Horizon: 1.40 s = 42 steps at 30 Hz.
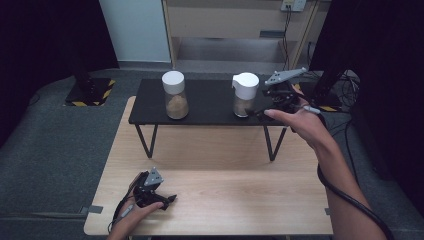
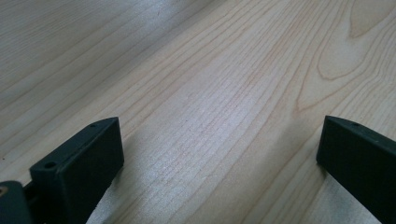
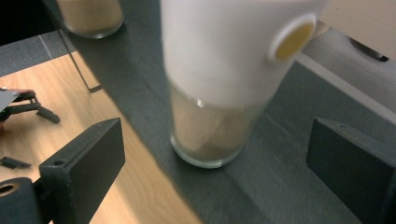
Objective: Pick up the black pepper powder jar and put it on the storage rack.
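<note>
High view: black raised shelf (image 1: 210,116) spans far edge of wooden table (image 1: 220,195), carrying 2 glass jars w/ white lids. Right-hand jar (image 1: 244,95) stands upright near shelf's right end; left-hand jar (image 1: 175,95) stands well apart, twd shelf's left end; both hold tan powder. Right gripper (image 1: 265,111) sits just beside right-hand jar, at shelf's front-right edge. Right gripper view: jaws spread wide, jar (image 3: 219,93) ahead betw. them, pads clear of glass; a yellow-centred round tab on lid's side. Left gripper (image 1: 170,199) rests near table's front-left corner. Left gripper view: jaws wide apart, bare wood (image 2: 210,93) betw. them, nothing gripped.
</note>
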Each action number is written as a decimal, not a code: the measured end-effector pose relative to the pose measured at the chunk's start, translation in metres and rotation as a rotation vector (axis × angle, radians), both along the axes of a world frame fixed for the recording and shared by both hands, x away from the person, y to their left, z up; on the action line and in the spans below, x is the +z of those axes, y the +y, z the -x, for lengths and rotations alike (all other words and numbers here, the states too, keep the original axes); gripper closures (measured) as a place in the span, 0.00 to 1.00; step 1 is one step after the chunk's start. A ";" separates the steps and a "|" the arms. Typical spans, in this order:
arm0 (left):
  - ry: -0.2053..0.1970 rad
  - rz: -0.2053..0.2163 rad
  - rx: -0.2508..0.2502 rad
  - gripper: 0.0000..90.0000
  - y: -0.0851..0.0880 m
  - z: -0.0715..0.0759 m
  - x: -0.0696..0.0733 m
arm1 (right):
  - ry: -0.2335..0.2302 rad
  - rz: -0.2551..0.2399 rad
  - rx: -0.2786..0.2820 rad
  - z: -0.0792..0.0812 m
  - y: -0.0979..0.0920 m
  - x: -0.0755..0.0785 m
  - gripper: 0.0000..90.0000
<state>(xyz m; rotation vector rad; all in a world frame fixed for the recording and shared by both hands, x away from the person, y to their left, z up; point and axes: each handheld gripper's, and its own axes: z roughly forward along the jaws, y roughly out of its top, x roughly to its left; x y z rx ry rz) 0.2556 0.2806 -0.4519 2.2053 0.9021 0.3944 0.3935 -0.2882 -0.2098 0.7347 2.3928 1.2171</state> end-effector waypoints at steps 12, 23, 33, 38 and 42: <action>0.001 0.000 0.002 0.00 0.000 0.000 0.000 | -0.001 -0.028 -0.028 0.039 -0.018 -0.006 0.06; 0.002 0.000 -0.003 0.00 0.000 -0.001 0.000 | 0.035 0.008 0.027 0.056 -0.002 -0.025 0.06; 0.000 -0.001 0.001 0.00 0.000 0.000 0.000 | 0.061 0.066 0.050 0.064 0.019 -0.037 0.06; 0.000 -0.001 0.003 0.00 -0.001 0.001 0.000 | 0.076 0.076 0.057 0.066 0.025 -0.046 0.06; 0.000 0.000 0.004 0.00 -0.001 0.001 0.000 | 0.089 0.098 0.059 0.067 0.030 -0.054 0.06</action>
